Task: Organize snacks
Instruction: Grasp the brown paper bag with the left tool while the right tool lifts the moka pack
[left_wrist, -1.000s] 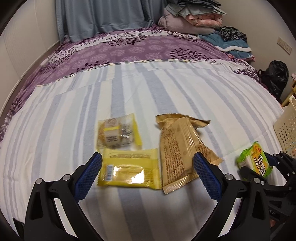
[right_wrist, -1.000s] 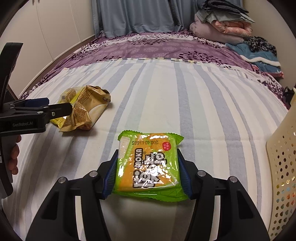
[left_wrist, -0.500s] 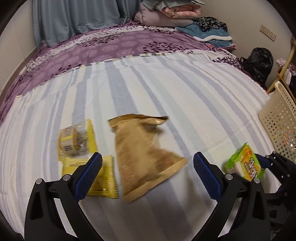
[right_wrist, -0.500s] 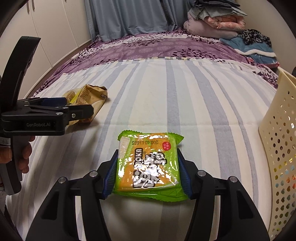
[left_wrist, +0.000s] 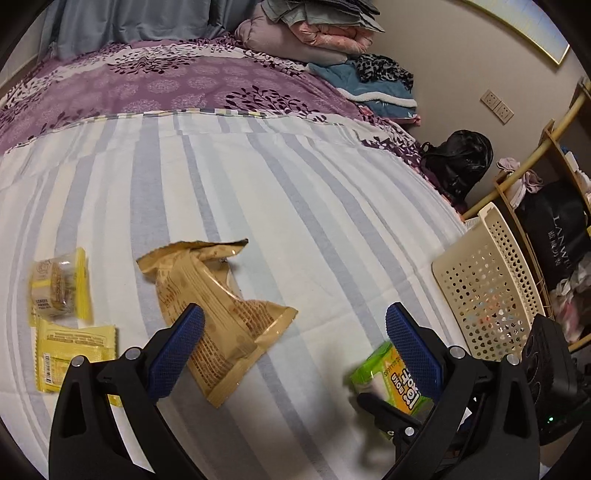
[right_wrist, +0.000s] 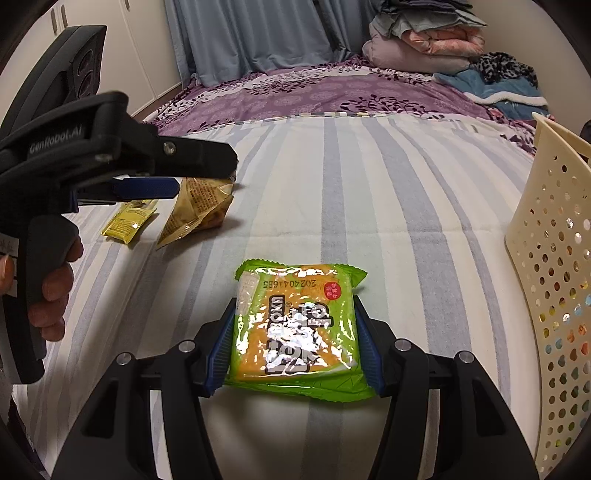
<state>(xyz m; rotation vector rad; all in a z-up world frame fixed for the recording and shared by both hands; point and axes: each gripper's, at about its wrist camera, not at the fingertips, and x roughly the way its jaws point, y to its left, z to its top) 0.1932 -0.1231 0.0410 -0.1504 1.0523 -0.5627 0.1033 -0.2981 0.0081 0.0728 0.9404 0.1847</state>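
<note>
My right gripper (right_wrist: 295, 347) is shut on a green and orange snack packet (right_wrist: 297, 326) and holds it just above the striped bed sheet; the packet also shows in the left wrist view (left_wrist: 393, 376). My left gripper (left_wrist: 293, 350) is open and empty, above the near end of a tan snack bag (left_wrist: 214, 306) that lies on the sheet. A clear-and-yellow wrapped cake (left_wrist: 59, 284) and a flat yellow packet (left_wrist: 77, 354) lie at the left. A cream perforated basket (right_wrist: 554, 266) stands at the right, also in the left wrist view (left_wrist: 487, 280).
The bed has a striped sheet (left_wrist: 258, 184) in front and a purple floral cover (left_wrist: 166, 81) behind. Folded bedding (left_wrist: 317, 33) is piled at the far end. A black bag (left_wrist: 458, 162) and a shelf with clutter (left_wrist: 554, 206) stand beyond the bed's right edge.
My left gripper has swung right, so the snacks slid left in its view and the basket came in. My right gripper, still holding the green packet, has moved closer to the basket.
</note>
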